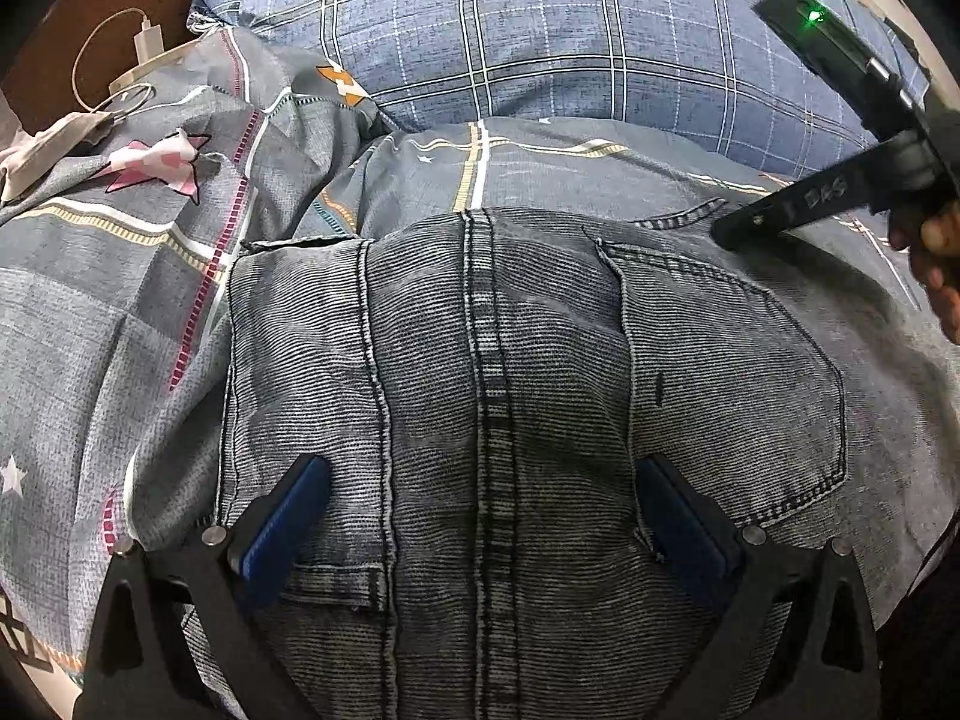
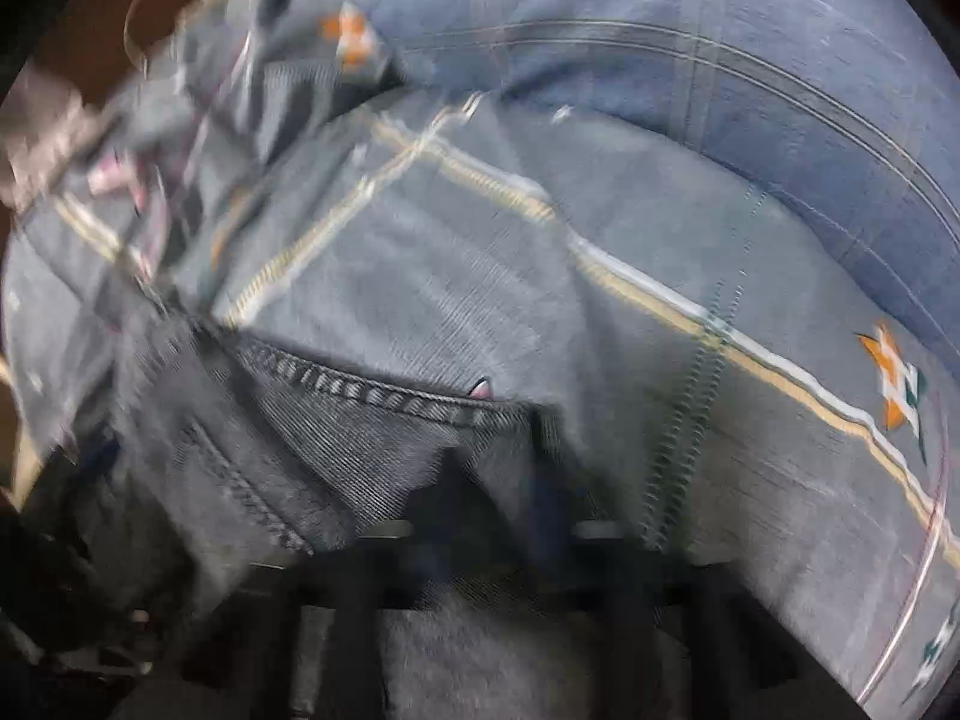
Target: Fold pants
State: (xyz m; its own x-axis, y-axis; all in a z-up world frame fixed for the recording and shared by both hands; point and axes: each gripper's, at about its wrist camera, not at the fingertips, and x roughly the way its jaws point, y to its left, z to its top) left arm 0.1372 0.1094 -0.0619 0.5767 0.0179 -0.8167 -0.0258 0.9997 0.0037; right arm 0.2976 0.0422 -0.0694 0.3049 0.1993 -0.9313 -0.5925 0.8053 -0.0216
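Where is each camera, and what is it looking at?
Left wrist view: sits on the left gripper, looking down and forward over the grey jeans toward the blue checked pillow; its two blue-padded jaws stand wide apart, and the right gripper with the person's hand shows at the right edge.
Right wrist view: sits on the right gripper, close over the jeans' stitched edge; it is blurred, so the jaws' state is unclear.
Shared: both show the jeans, the patterned bedsheet and the pillow.

Pants (image 1: 498,396): matt grey-blue denim, ribbed weave, raised stitched seams. Bedsheet (image 1: 90,312): soft printed cloth. Left claw (image 1: 480,516): matt black plastic, blue pads (image 1: 288,516).
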